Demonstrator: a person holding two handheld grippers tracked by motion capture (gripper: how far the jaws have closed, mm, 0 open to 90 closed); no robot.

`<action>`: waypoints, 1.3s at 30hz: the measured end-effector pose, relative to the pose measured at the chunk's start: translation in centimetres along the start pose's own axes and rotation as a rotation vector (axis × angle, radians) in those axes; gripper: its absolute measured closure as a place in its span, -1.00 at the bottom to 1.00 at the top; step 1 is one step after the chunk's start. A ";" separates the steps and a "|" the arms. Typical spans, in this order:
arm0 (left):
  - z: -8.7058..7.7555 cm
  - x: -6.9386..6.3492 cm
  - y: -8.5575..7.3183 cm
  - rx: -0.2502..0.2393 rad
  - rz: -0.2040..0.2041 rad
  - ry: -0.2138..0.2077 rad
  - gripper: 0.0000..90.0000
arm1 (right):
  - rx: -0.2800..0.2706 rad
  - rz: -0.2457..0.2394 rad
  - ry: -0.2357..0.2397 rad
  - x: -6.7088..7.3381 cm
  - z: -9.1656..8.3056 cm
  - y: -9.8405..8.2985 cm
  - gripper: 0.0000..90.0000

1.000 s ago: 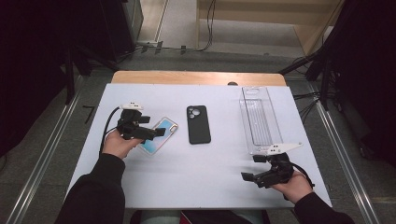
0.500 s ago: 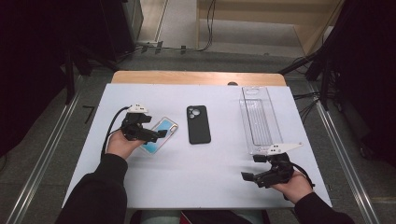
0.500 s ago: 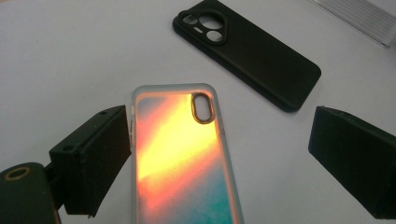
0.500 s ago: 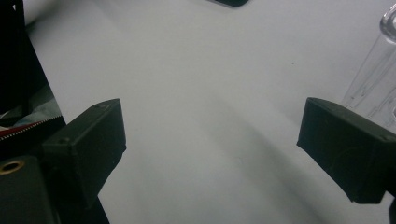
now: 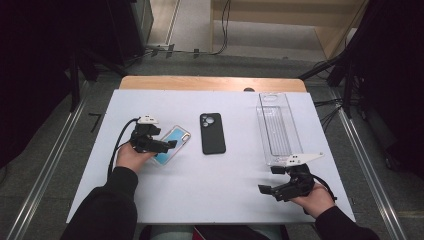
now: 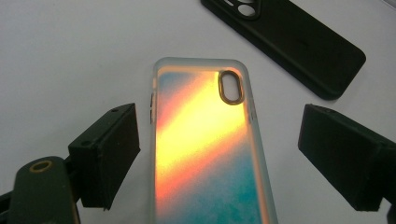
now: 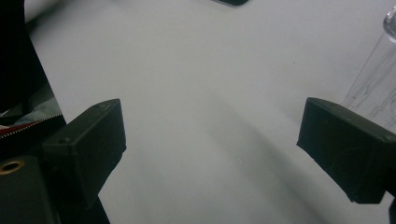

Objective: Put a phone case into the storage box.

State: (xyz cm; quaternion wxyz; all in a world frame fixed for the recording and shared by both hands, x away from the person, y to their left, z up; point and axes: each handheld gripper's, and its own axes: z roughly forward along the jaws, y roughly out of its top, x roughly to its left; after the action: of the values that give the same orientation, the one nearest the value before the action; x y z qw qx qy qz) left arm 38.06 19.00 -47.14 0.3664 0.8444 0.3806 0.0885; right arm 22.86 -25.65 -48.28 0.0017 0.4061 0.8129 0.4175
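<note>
A phone case with an orange-to-teal back (image 5: 172,144) (image 6: 205,149) lies flat on the white table (image 5: 215,175), left of centre. My left gripper (image 5: 167,145) (image 6: 219,158) hangs just over it, open, one jaw on each long side of the case without touching it. A black phone case (image 5: 212,133) (image 6: 289,37) lies to its right, camera cut-out at the far end. My right gripper (image 5: 267,191) (image 7: 210,154) rests open near the front right of the table, over bare tabletop.
A long clear plastic tray (image 5: 277,127) (image 7: 373,88) stands at the right, just beyond my right gripper. A wooden strip (image 5: 210,83) borders the table's far edge. Dark floor and cables surround the table.
My left gripper has crept forward and right over the coloured case. The right gripper and both cases have stayed put.
</note>
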 end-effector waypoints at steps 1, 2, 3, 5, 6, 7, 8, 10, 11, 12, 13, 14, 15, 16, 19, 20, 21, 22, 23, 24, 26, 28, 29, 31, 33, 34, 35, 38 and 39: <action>0.1 0.0 0.0 0.003 0.001 0.000 -0.72 | 0.000 0.000 0.000 0.0 0.0 0.0 -0.86; 0.2 0.0 -0.1 -0.004 -0.002 0.000 -0.72 | 0.001 0.000 0.001 0.0 0.0 0.0 -0.86; 0.3 -0.1 -0.2 -0.002 0.000 -0.004 -0.72 | 0.001 0.000 0.001 0.0 0.0 0.0 -0.86; 0.5 -0.1 -0.3 0.001 0.001 0.005 -0.72 | 0.000 -0.002 0.000 0.0 0.0 0.0 -0.86; 0.6 -0.2 -0.4 0.001 0.006 0.013 -0.72 | 0.001 -0.002 -0.001 0.0 0.0 0.0 -0.86; 0.6 -0.2 -0.4 0.001 0.006 0.013 -0.72 | 0.001 -0.002 -0.001 0.0 0.0 0.0 -0.86; 0.7 -0.1 -0.5 0.008 0.009 0.022 -0.72 | 0.002 -0.003 0.000 0.0 0.0 0.0 -0.86; 1.0 0.0 -0.7 0.005 0.002 0.028 -0.73 | 0.003 -0.003 0.000 0.0 0.0 0.0 -0.86; 1.1 0.0 -0.8 0.005 0.002 0.030 -0.73 | 0.003 -0.003 0.000 0.0 0.0 0.0 -0.86; 1.2 0.0 -0.9 0.007 0.005 0.031 -0.73 | 0.004 -0.003 0.000 0.0 0.0 0.0 -0.86; 1.3 0.0 -1.0 0.011 0.003 0.036 -0.73 | 0.005 -0.002 0.000 0.0 0.0 0.0 -0.86; 1.4 0.1 -1.1 0.017 0.005 0.040 -0.73 | 0.005 -0.003 0.000 0.0 0.0 0.0 -0.86; 1.5 0.0 -1.1 0.023 0.007 0.044 -0.73 | 0.005 -0.003 0.000 0.0 0.0 0.0 -0.86; 1.7 0.0 -1.2 0.034 0.017 0.049 -0.73 | 0.005 -0.002 0.000 0.0 0.0 0.0 -0.86; 2.0 -0.2 -1.4 0.051 0.022 0.059 -0.73 | 0.004 -0.002 0.000 0.0 0.0 0.0 -0.86; 2.3 -0.2 -1.5 0.064 0.026 0.059 -0.73 | 0.005 -0.003 -0.001 0.0 0.0 0.0 -0.86; 2.3 -0.2 -1.5 0.064 0.026 0.059 -0.73 | 0.005 -0.003 -0.001 0.0 0.0 0.0 -0.86; 2.5 -0.3 -1.6 0.057 0.044 0.071 -0.73 | 0.005 -0.003 0.000 0.0 0.0 0.0 -0.86; 2.5 -0.3 -1.6 0.057 0.044 0.071 -0.73 | 0.005 -0.003 0.000 0.0 0.0 0.0 -0.86; 2.5 -0.4 -1.6 0.059 0.045 0.074 -0.73 | 0.004 -0.003 -0.001 0.0 0.0 0.0 -0.86; 2.6 -0.6 -1.7 0.054 0.056 0.089 -0.73 | 0.003 -0.004 -0.001 0.0 0.0 0.0 -0.86; 2.8 -0.9 -1.8 0.061 0.085 0.114 -0.76 | 0.004 -0.004 -0.002 0.0 0.0 0.0 -0.86; 2.8 -0.9 -1.8 0.061 0.085 0.114 -0.76 | 0.004 -0.004 -0.002 0.0 0.0 0.0 -0.86; 3.0 -1.2 -2.0 0.051 0.094 0.130 -0.77 | 0.004 -0.004 -0.002 0.0 0.0 0.0 -0.86; 2.9 -1.1 -2.2 0.035 0.092 0.131 -0.77 | 0.003 -0.003 -0.004 0.0 0.0 0.0 -0.86; 2.9 -1.2 -2.3 0.029 0.094 0.132 -0.77 | 0.002 -0.003 -0.005 0.0 0.0 0.0 -0.86; 2.9 -1.1 -2.4 0.020 0.094 0.128 -0.77 | 0.001 -0.003 -0.006 0.0 0.0 -0.1 -0.86; 2.9 -1.2 -2.5 0.016 0.093 0.131 -0.77 | 0.003 -0.004 -0.005 0.0 0.0 -0.1 -0.86; 2.9 -1.2 -2.5 0.013 0.097 0.133 -0.77 | 0.006 -0.004 -0.006 0.0 0.0 -0.1 -0.86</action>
State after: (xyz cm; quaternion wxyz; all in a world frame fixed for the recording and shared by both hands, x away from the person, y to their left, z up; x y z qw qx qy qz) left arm 37.04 17.67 -50.82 0.3302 0.8564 0.3635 0.1594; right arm 22.79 -25.65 -48.30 0.0038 0.4056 0.8151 0.4137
